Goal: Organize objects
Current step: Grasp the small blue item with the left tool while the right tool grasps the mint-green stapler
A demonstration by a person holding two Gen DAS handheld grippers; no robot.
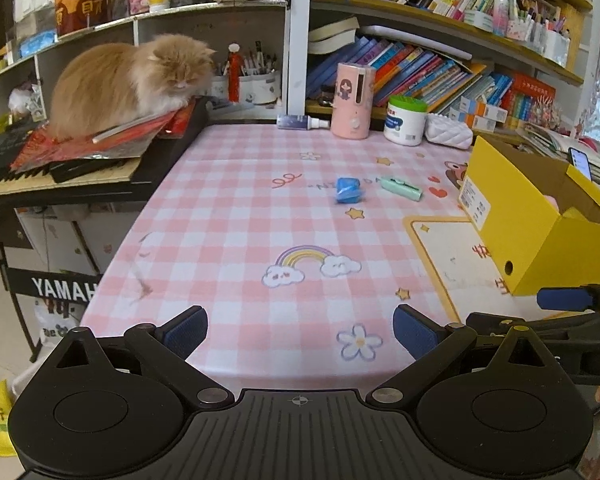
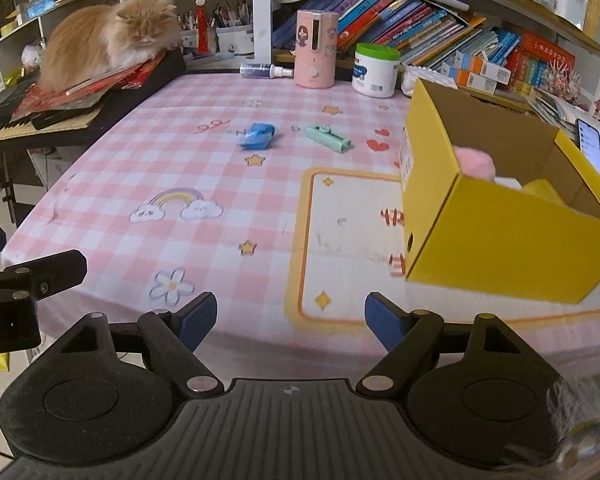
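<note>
Blue and mint, the crumpled packet (image 2: 257, 135) and the slim case (image 2: 327, 138) (long axis slanting toward the yellow box (image 2: 500, 240)) lie mid-table, well ahead of our right hand-held gripper (image 2: 291, 322) and left hand-held gripper (image 1: 300, 332), both empty and wide open, the right perhaps nearer.

Both rigs look like twins. The left claw (image 1: 300, 330) is all matte black plastic: a ribbed centre plate with a tiny crosshair mark, two big round discs either side, and triangular cut-outs above them. Silver rivets sit at the arm pivots, with yellowish ones further out. The fingers (image 1: 186, 330) end in blue textured pads. The right claw (image 2: 290, 320) has the same build, same ribbed plate and crosshair, same blue pads on its fingers (image 2: 198, 316). In the right view, the left one's side shows at the edge, a black block with white lettering ending in "t.AI" and small screws.
</note>
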